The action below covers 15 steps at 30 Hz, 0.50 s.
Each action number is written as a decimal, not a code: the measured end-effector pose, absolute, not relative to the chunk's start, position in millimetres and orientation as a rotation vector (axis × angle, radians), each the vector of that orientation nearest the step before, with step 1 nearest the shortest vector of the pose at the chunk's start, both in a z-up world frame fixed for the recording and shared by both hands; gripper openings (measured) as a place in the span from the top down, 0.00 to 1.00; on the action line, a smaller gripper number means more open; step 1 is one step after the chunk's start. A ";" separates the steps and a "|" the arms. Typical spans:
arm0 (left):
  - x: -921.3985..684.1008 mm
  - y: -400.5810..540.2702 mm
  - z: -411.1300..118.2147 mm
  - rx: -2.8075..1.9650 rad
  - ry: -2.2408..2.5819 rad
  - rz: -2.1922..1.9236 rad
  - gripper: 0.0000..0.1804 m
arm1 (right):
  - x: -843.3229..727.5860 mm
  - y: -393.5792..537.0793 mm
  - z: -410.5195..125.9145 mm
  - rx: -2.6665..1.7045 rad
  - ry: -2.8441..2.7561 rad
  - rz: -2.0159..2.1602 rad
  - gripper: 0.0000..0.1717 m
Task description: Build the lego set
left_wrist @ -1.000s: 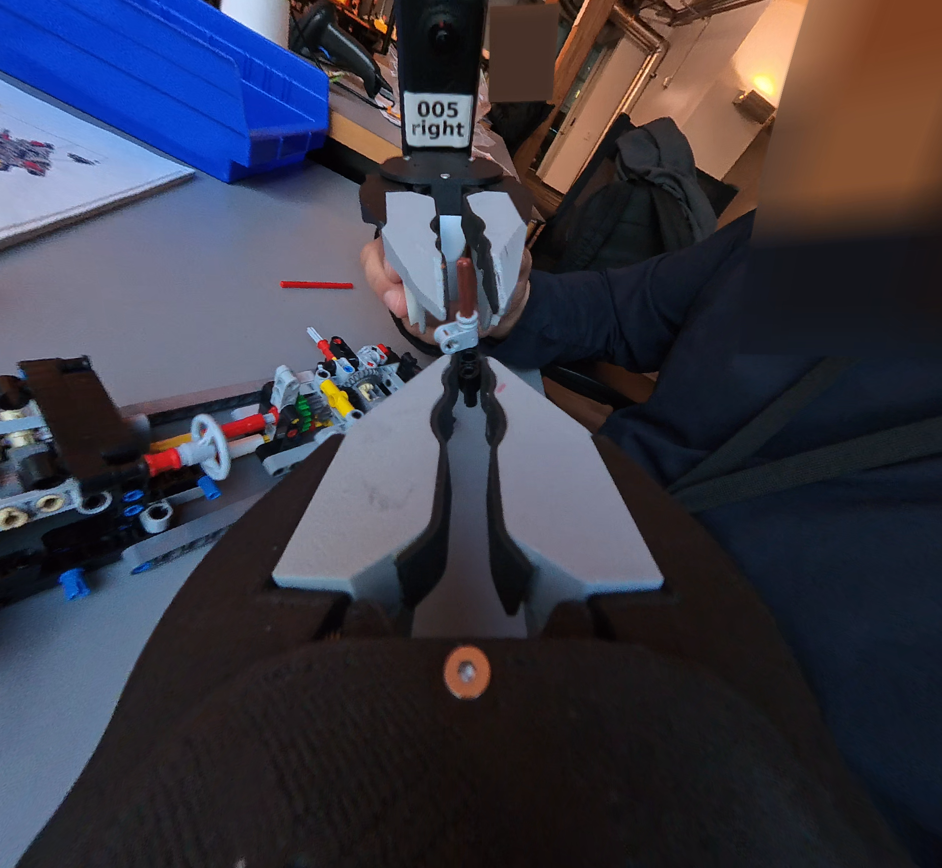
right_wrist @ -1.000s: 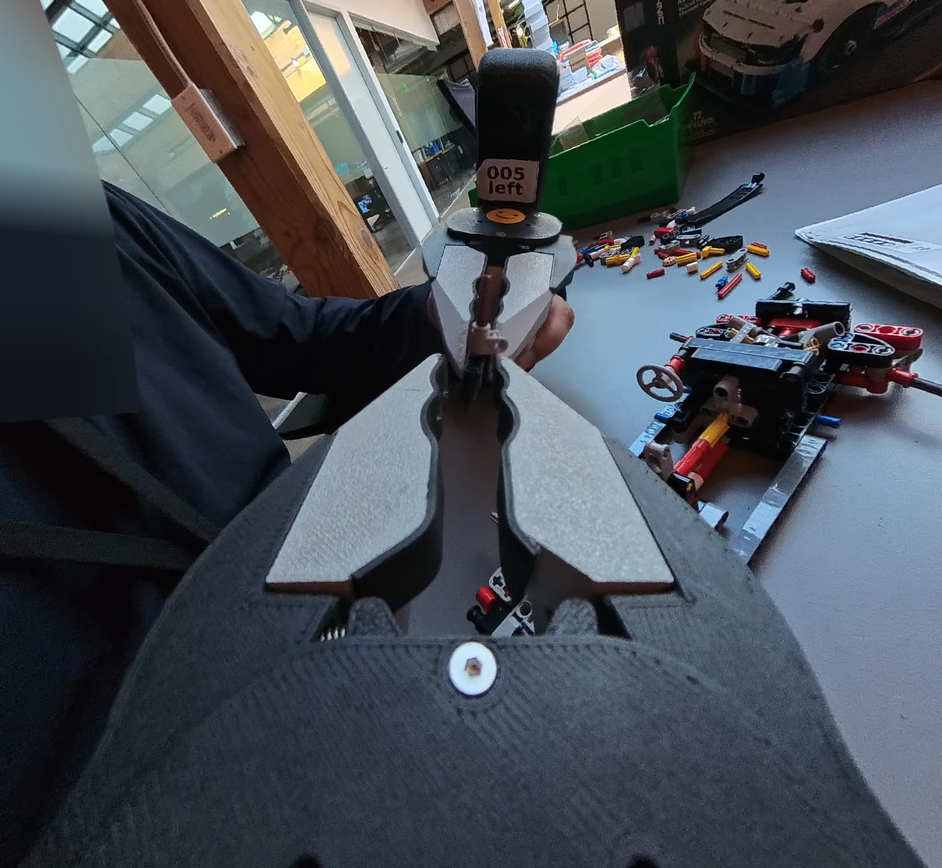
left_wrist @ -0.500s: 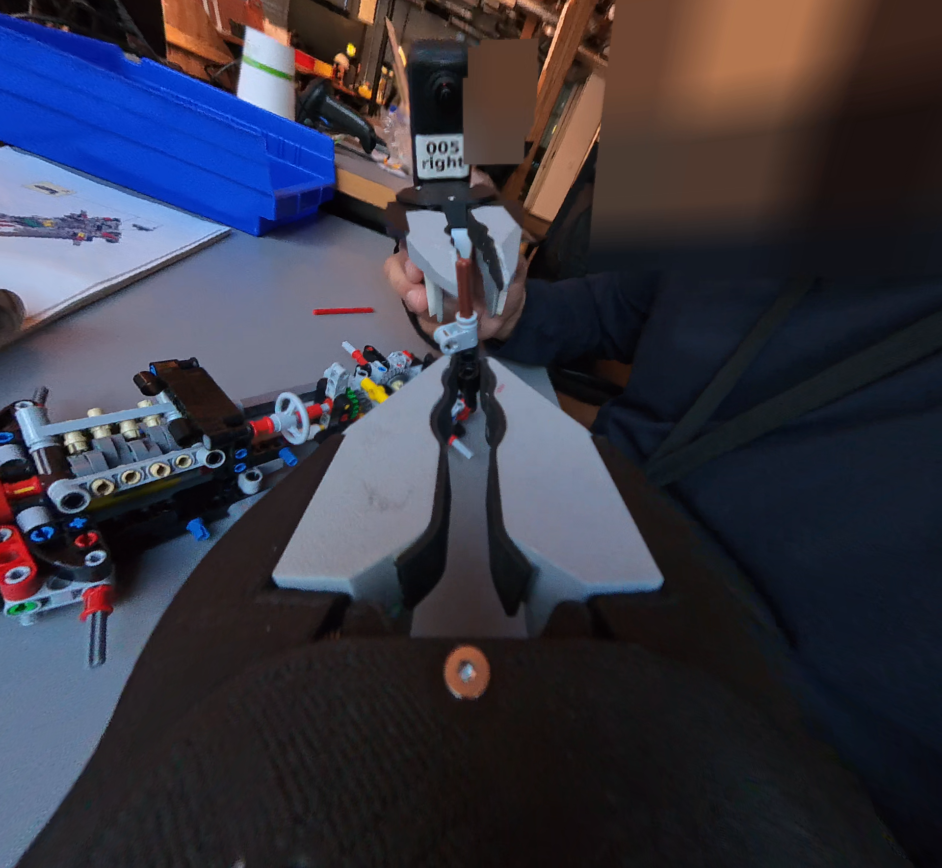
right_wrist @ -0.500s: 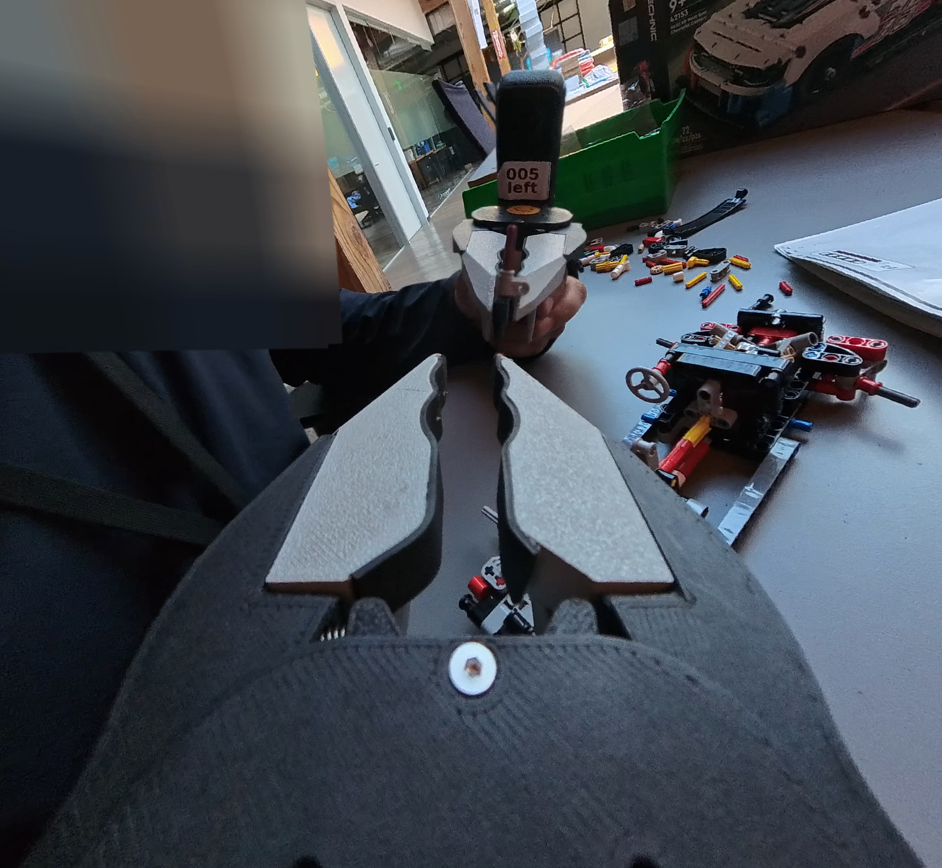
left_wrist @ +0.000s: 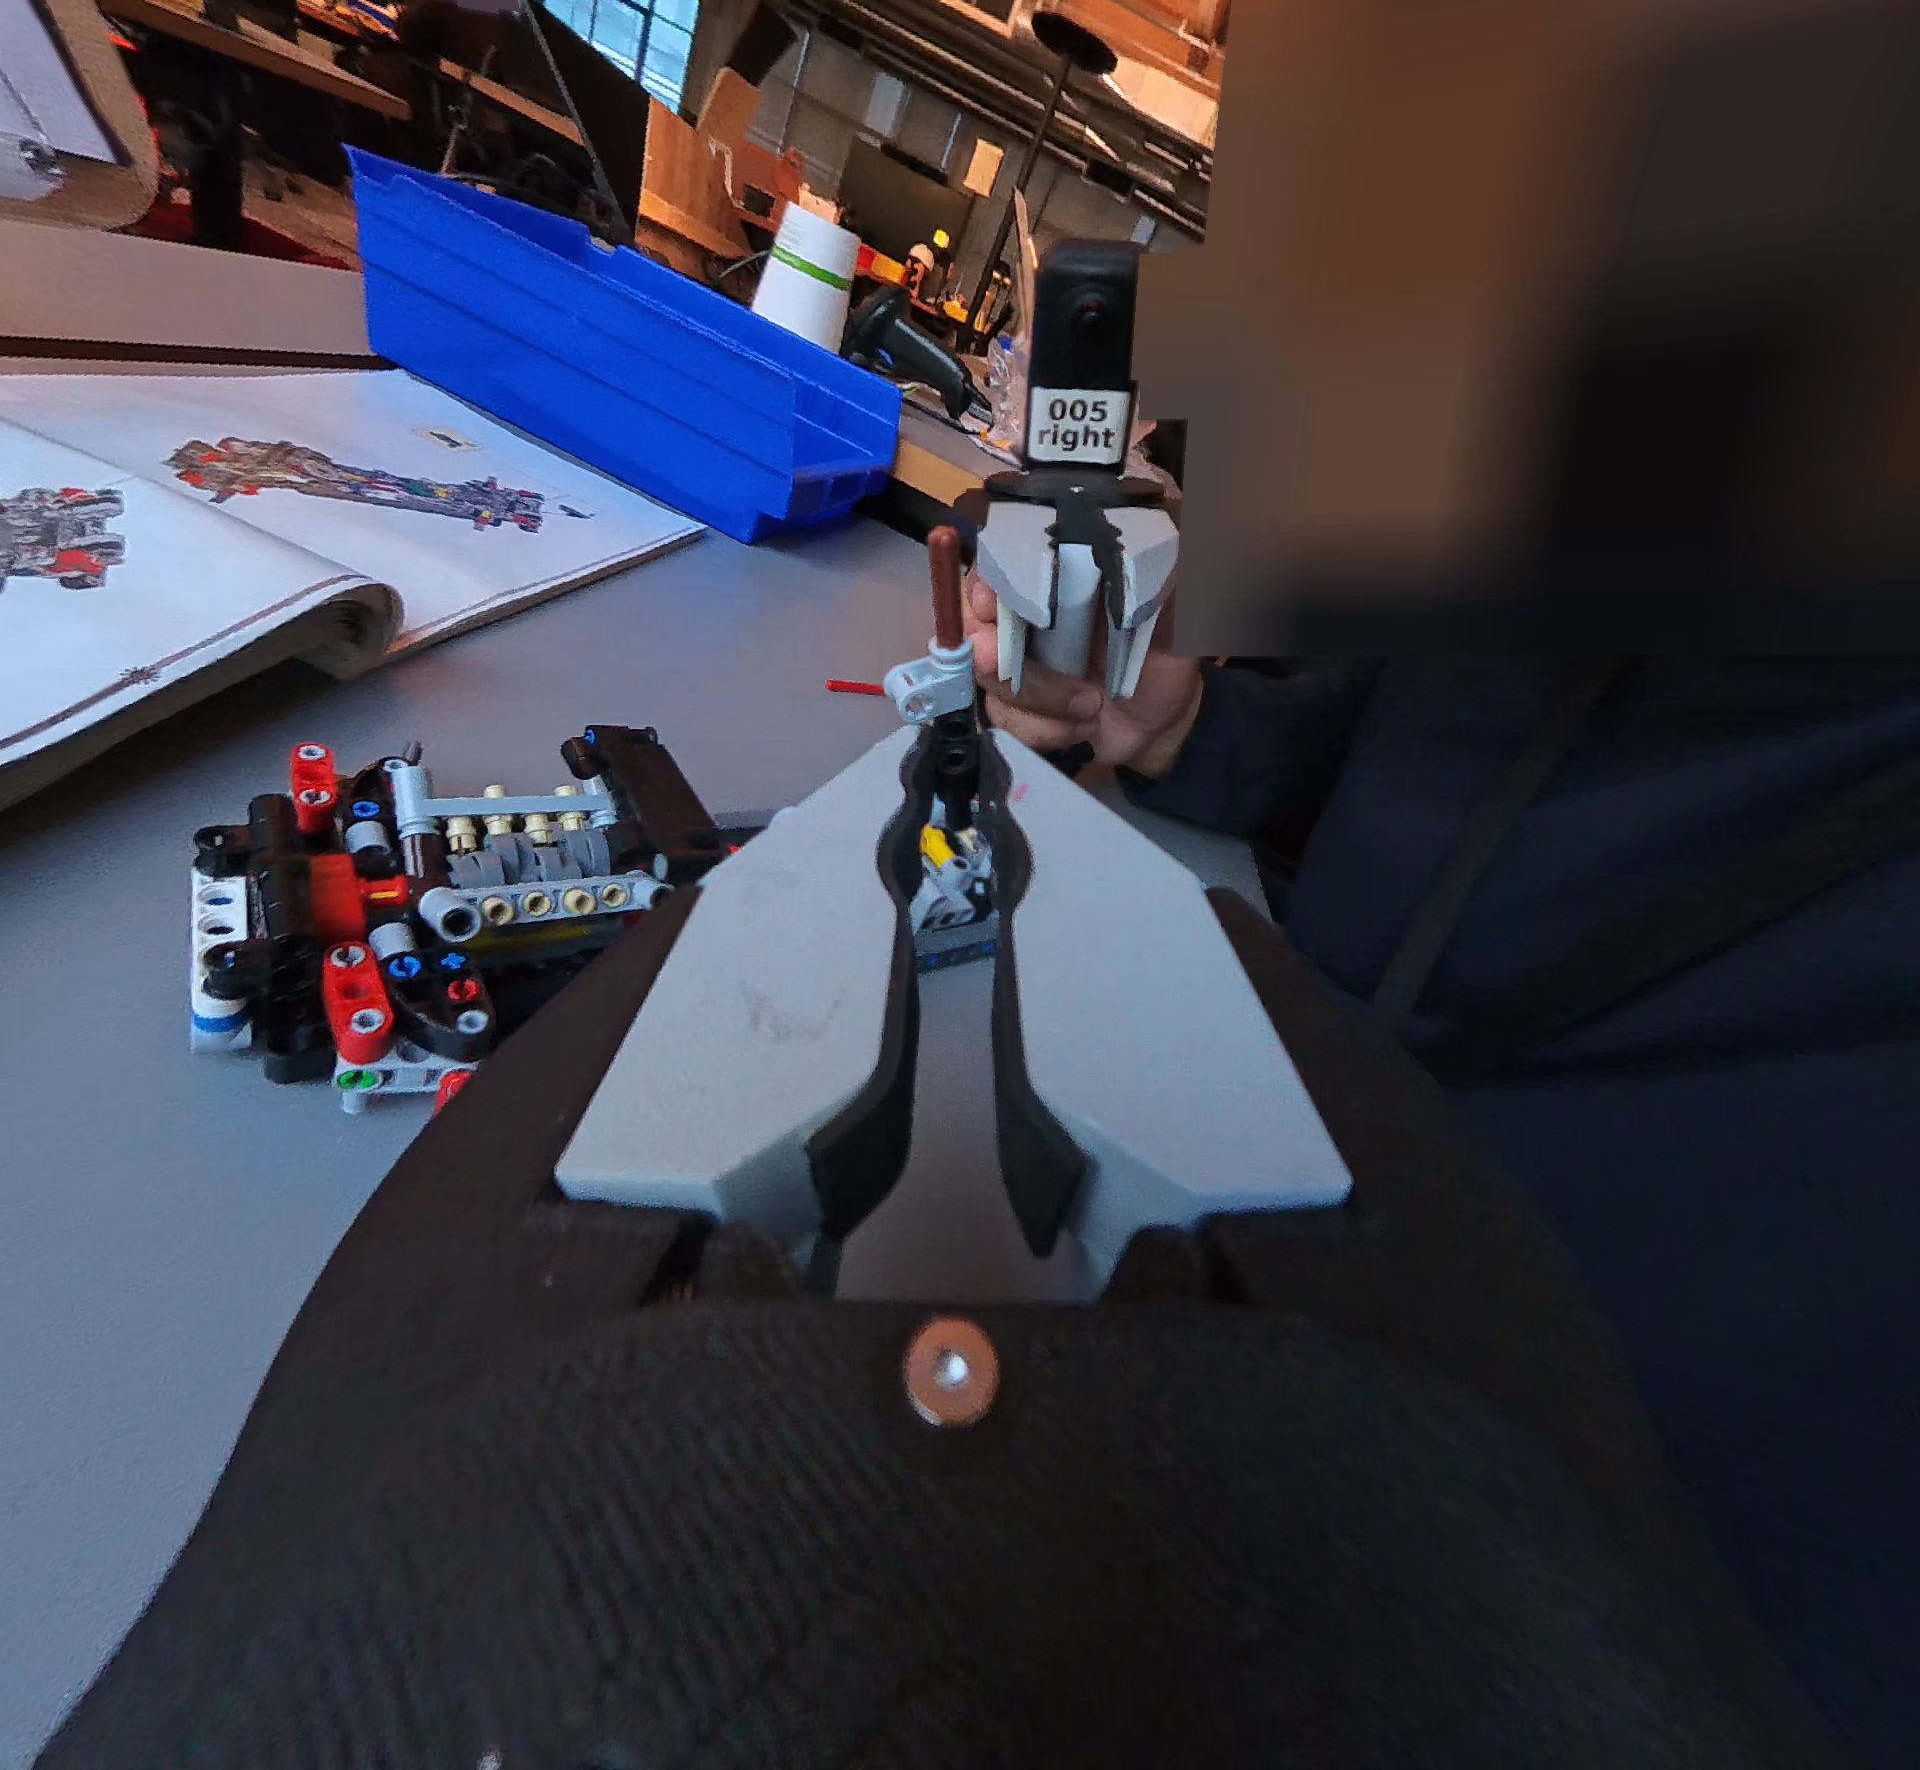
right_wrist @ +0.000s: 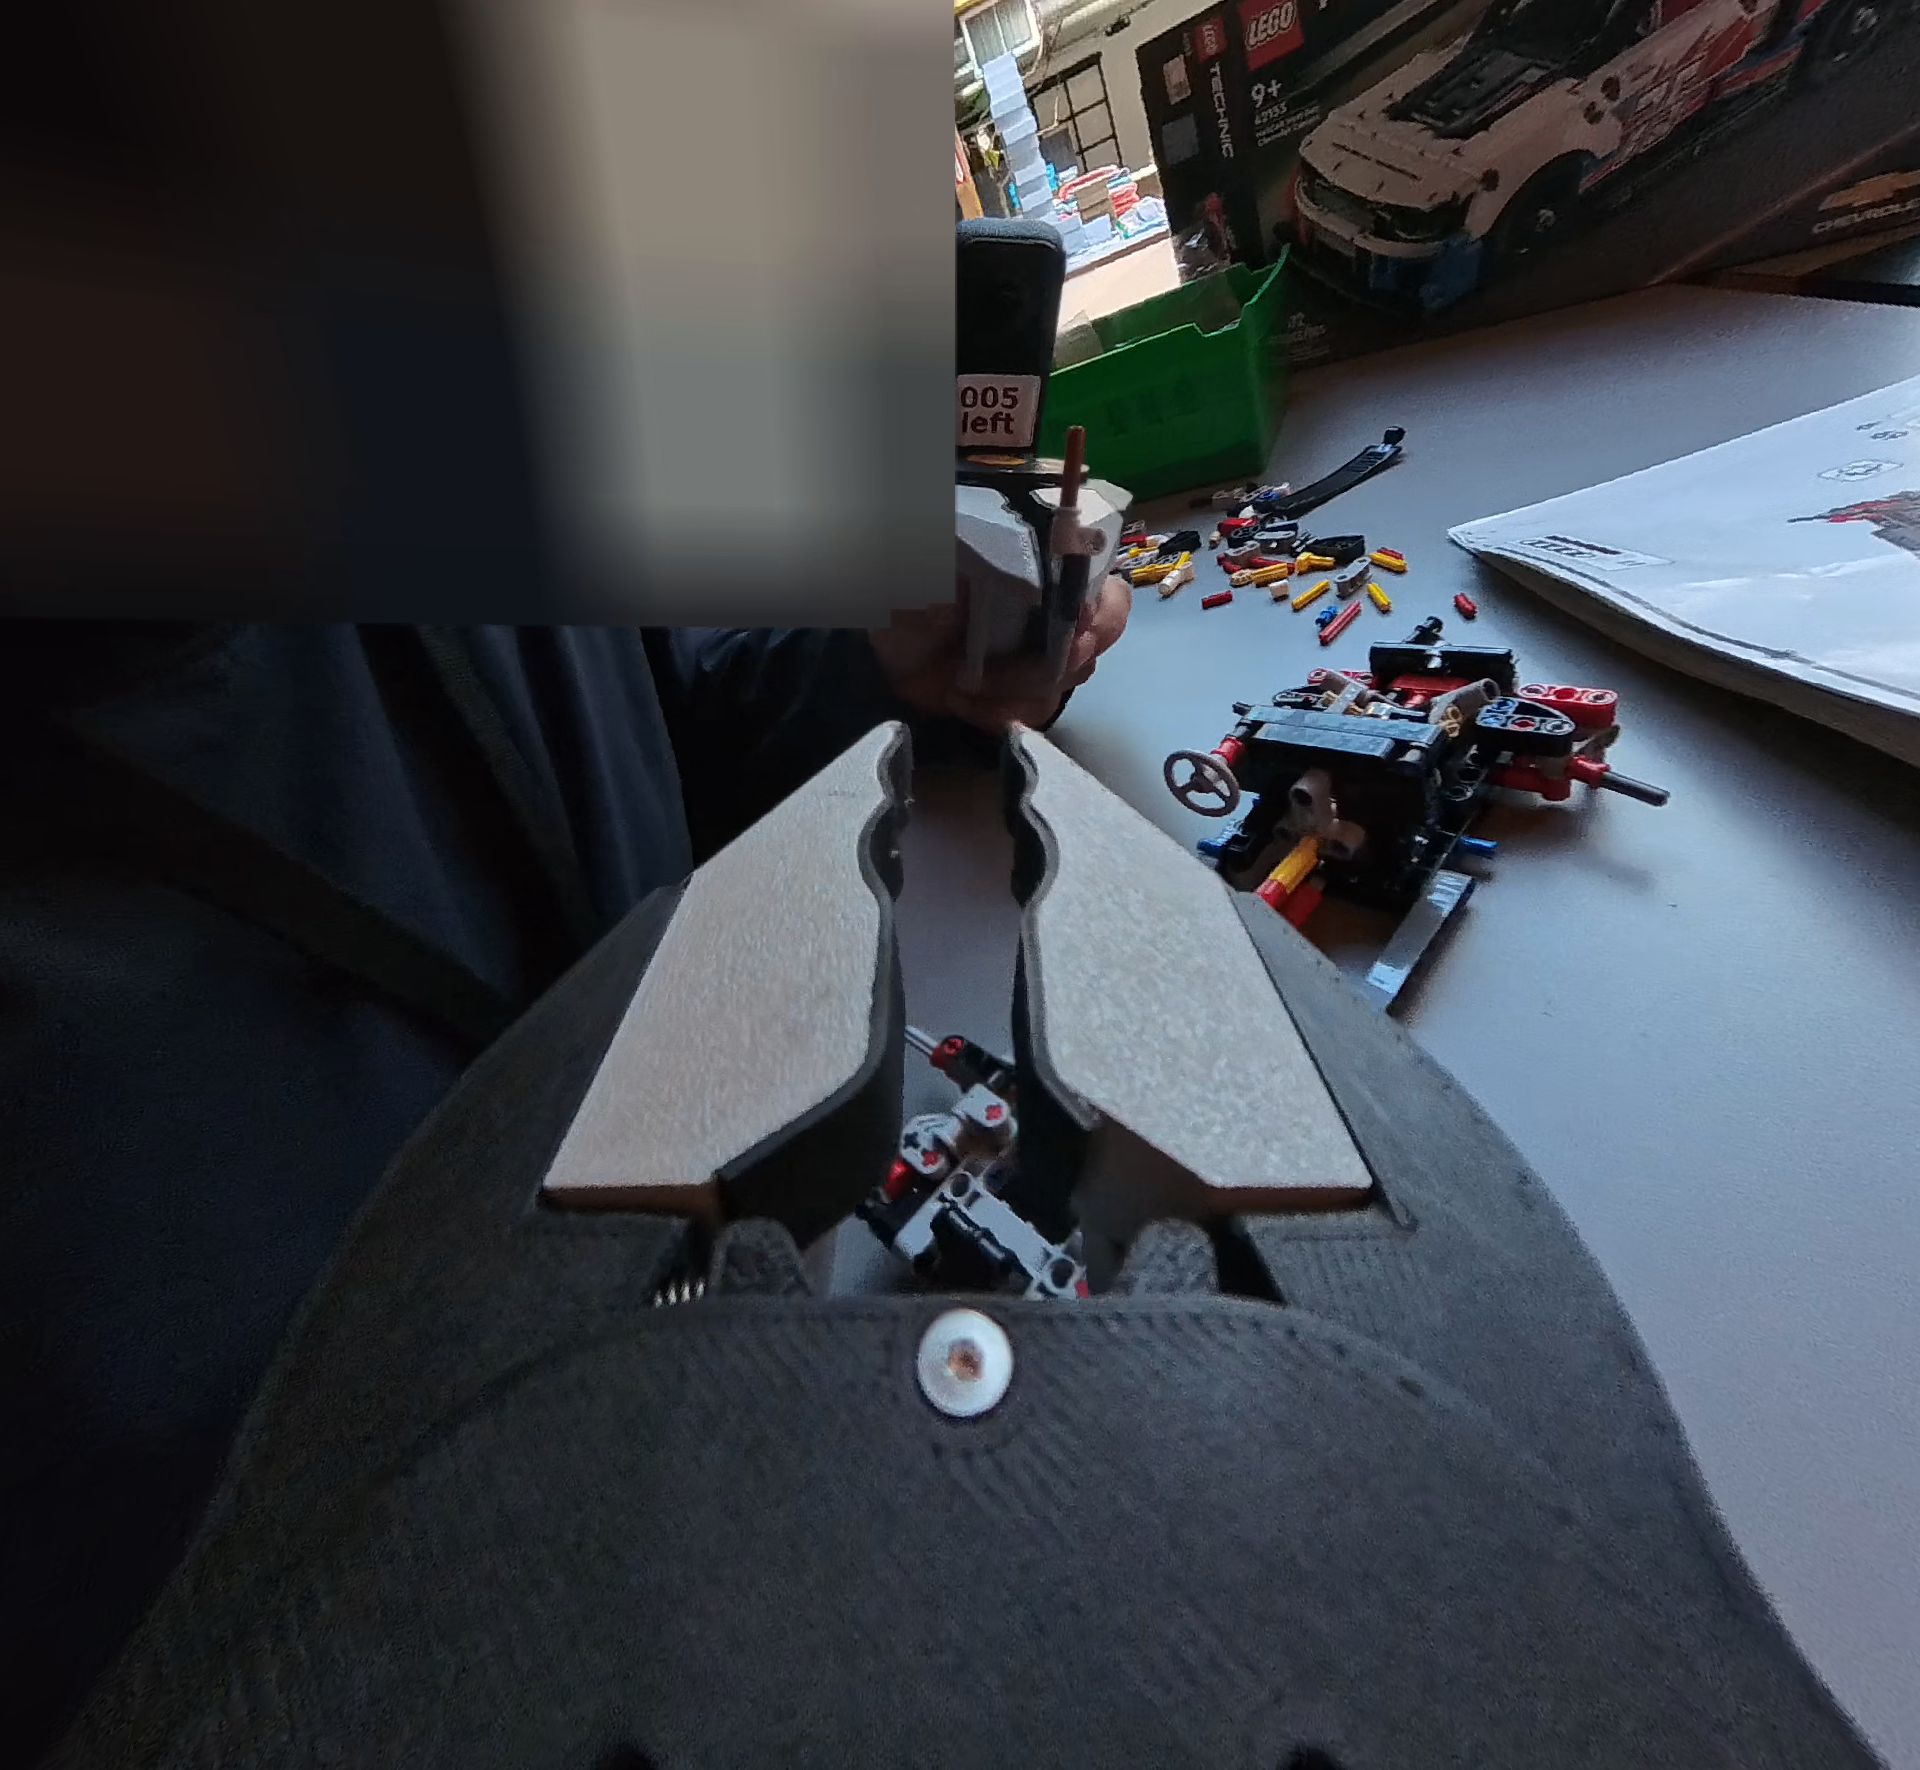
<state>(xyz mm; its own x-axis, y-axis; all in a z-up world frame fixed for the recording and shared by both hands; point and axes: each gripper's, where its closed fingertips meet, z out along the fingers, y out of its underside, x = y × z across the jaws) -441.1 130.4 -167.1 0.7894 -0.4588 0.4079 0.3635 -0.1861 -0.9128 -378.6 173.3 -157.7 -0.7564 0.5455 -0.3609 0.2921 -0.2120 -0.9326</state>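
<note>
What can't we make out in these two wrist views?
- Left wrist view: the lower end of the black connector on the brown axle is hidden between the left gripper fingers.
- Right wrist view: the small brick assembly is cut off by the right gripper fingers.
- Loose bricks: too small to identify.

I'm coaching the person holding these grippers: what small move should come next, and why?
Probably bring the right gripper back toward the left gripper. The left one is clamped on a black piece carrying a grey connector and an upright brown axle. The right gripper's jaws stand apart with nothing between them, well short of that assembly.
</note>
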 end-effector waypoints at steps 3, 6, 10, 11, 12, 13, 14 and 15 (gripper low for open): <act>-444.1 131.2 -167.3 -1.595 0.056 -0.740 0.97 | -381.1 178.3 -160.4 -0.978 -1.842 2.020 0.93; -443.2 131.5 -168.1 -1.601 0.061 -0.738 0.97 | -384.3 183.1 -166.6 -0.963 -1.846 1.950 0.95; -446.3 130.9 -166.6 -1.584 0.042 -0.765 0.97 | -387.7 188.1 -171.4 -0.959 -1.844 1.903 0.95; -447.5 130.6 -166.2 -1.577 0.034 -0.774 0.97 | -388.0 188.9 -171.5 -0.962 -1.841 1.907 0.95; -448.7 130.5 -165.6 -1.571 0.027 -0.780 0.97 | -388.2 189.7 -171.5 -0.965 -1.836 1.911 0.95; -449.5 130.4 -165.4 -1.567 0.022 -0.786 0.97 | -388.3 190.6 -171.4 -0.969 -1.832 1.915 0.95; -449.8 130.4 -165.2 -1.566 0.020 -0.790 0.97 | -388.2 191.3 -171.2 -0.971 -1.829 1.918 0.95; -449.8 130.4 -165.2 -1.565 0.019 -0.792 0.97 | -388.1 192.1 -170.6 -0.971 -1.824 1.919 0.95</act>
<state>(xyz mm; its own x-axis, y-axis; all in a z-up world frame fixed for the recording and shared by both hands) -449.8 130.4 -165.2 0.7587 -0.4559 0.4654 0.4324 -0.1819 -0.8831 -388.1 192.1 -170.6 -0.7179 0.6487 -0.2526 0.2194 -0.1336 -0.9665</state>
